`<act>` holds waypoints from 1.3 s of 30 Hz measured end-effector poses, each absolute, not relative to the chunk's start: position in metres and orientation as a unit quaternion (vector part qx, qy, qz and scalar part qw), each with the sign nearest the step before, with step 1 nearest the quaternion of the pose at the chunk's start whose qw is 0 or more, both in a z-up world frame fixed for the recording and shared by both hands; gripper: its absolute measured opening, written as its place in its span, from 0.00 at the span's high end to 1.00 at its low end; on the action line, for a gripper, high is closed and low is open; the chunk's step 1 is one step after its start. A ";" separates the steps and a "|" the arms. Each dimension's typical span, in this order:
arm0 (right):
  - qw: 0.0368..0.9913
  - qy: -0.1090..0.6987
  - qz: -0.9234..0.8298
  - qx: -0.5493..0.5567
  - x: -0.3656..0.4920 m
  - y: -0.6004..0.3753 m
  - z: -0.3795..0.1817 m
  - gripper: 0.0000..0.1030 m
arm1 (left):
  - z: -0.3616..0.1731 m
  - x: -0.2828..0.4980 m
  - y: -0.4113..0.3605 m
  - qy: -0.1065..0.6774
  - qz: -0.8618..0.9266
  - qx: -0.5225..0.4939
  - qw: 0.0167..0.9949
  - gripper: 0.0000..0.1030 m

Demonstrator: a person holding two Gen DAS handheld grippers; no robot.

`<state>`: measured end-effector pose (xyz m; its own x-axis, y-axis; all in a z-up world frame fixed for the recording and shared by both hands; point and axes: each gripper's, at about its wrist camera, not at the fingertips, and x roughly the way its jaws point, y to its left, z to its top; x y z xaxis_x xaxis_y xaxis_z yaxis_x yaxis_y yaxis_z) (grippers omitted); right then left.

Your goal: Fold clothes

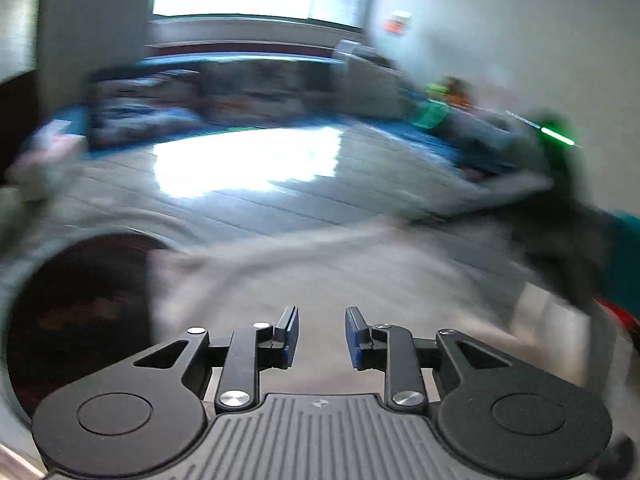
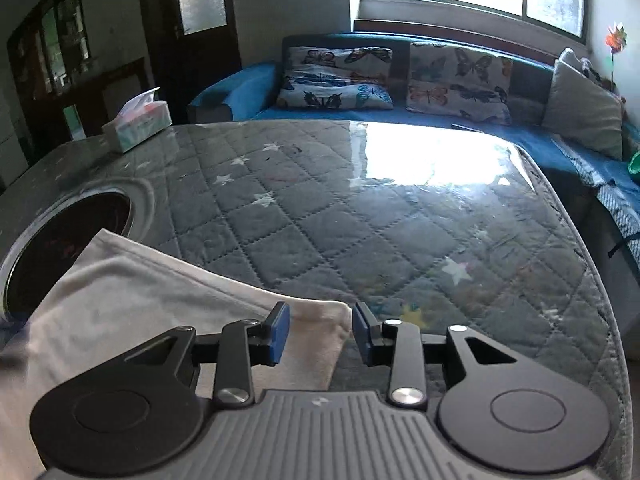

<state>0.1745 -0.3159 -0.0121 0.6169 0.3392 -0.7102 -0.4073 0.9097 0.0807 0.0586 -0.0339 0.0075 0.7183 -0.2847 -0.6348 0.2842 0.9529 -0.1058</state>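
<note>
A pale grey-white garment point(image 2: 132, 292) lies on the quilted grey table cover point(image 2: 360, 220), at the near left of the right wrist view. My right gripper point(image 2: 320, 330) is open, its jaws standing over the garment's right corner with nothing between them. The left wrist view is heavily blurred. There the garment point(image 1: 320, 264) spreads across the table in front of my left gripper point(image 1: 322, 334), which is open and empty just above the cloth. A dark blurred shape with a green light point(image 1: 556, 160) at the right edge may be the other gripper.
A round dark opening point(image 2: 68, 240) sits in the table at the left. A tissue box point(image 2: 138, 124) stands at the far left corner. A blue sofa point(image 2: 248, 92) with butterfly cushions point(image 2: 340, 76) runs behind the table under a bright window.
</note>
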 end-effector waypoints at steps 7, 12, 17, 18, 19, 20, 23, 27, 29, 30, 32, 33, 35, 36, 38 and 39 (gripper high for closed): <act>0.888 0.404 0.217 -0.027 0.180 -0.321 -0.022 0.68 | -0.010 0.126 0.007 0.360 -0.065 0.000 0.931 0.68; 0.886 0.407 0.221 -0.031 0.183 -0.319 -0.028 0.76 | -0.027 0.147 0.015 0.380 -0.062 0.009 0.923 0.71; 0.888 0.400 0.223 -0.045 0.186 -0.316 -0.025 0.93 | -0.033 0.156 0.010 0.379 -0.068 0.023 0.922 0.94; 0.890 0.395 0.222 -0.054 0.186 -0.313 -0.024 0.94 | -0.032 0.158 0.010 0.376 -0.065 0.023 0.924 0.95; 0.891 0.391 0.221 -0.062 0.187 -0.311 -0.023 0.94 | -0.031 0.159 0.010 0.373 -0.061 0.022 0.926 0.95; 0.893 0.386 0.219 -0.069 0.189 -0.309 -0.022 0.94 | -0.029 0.162 0.011 0.369 -0.056 0.021 0.928 0.96; 0.901 0.369 0.213 -0.086 0.199 -0.302 -0.018 0.94 | -0.025 0.173 0.014 0.357 -0.042 0.019 0.933 0.96; 0.900 0.365 0.212 -0.110 0.218 -0.290 -0.021 0.93 | -0.028 0.189 0.013 0.361 -0.032 0.021 0.932 0.95; 0.898 0.365 0.212 -0.123 0.221 -0.286 -0.023 0.91 | -0.029 0.195 0.013 0.366 -0.029 0.022 0.930 0.92; 0.898 0.364 0.214 -0.125 0.220 -0.285 -0.022 0.89 | -0.029 0.195 0.013 0.365 -0.028 0.021 0.930 0.91; 0.899 0.361 0.218 -0.118 0.214 -0.288 -0.017 0.84 | -0.026 0.192 0.013 0.359 -0.022 0.020 0.933 0.87; 0.899 0.358 0.222 -0.117 0.209 -0.290 -0.013 0.84 | -0.024 0.189 0.012 0.355 -0.023 0.021 0.935 0.86; 0.897 0.355 0.236 -0.118 0.195 -0.293 -0.006 0.84 | -0.018 0.181 0.010 0.347 -0.025 0.023 0.937 0.83; 0.894 0.356 0.247 -0.117 0.187 -0.294 -0.002 0.82 | -0.015 0.175 0.008 0.343 -0.029 0.024 0.939 0.79; 0.887 0.356 0.269 -0.118 0.168 -0.294 0.004 0.74 | -0.009 0.163 0.001 0.337 -0.044 0.023 0.940 0.74; 0.883 0.355 0.282 -0.123 0.157 -0.291 0.006 0.69 | -0.008 0.156 -0.003 0.335 -0.052 0.024 0.940 0.74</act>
<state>0.1568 -0.2912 0.0056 0.5891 0.4103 -0.6961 -0.5851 0.8108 -0.0173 0.1560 -0.0026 -0.0076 0.7696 -0.0820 -0.6333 0.1147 0.9933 0.0108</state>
